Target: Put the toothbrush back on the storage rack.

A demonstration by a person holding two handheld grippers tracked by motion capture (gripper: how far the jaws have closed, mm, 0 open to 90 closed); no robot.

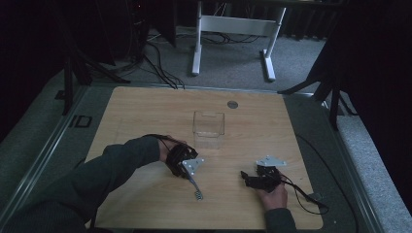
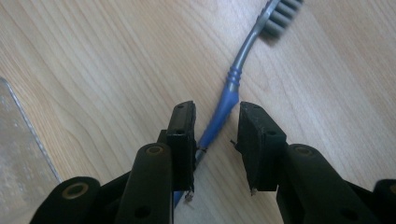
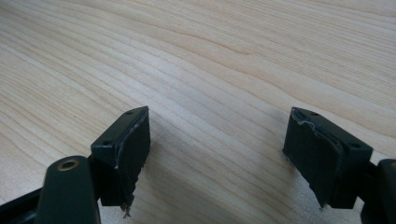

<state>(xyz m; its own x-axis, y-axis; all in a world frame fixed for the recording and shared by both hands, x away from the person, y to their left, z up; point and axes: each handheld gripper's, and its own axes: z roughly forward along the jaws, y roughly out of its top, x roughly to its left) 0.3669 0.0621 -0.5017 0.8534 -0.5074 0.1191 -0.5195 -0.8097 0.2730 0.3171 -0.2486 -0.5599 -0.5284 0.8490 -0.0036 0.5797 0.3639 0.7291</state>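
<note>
A toothbrush [image 2: 232, 81] with a blue and grey handle lies flat on the wooden table [image 1: 136, 111], its grey bristle head [image 2: 280, 16] pointing away from the jaws. My left gripper [image 2: 217, 135] straddles the handle; the handle runs close along the left pad [image 2: 187, 140], with a gap to the right pad, so the gripper is open. In the high view the left gripper [image 1: 186, 166] sits over the brush's handle end, and the toothbrush [image 1: 195, 187] points toward the table's near edge. My right gripper [image 3: 217, 140] is open over bare wood, and the right gripper [image 1: 248, 178] rests low at the near right.
A clear plastic box [image 1: 209, 127] stands upright at the table's middle, beyond the left gripper. A small round metal disc [image 1: 232, 104] lies near the far edge. A cable [image 1: 306, 196] trails from the right gripper. A pale translucent edge [image 2: 18, 158] shows at the left.
</note>
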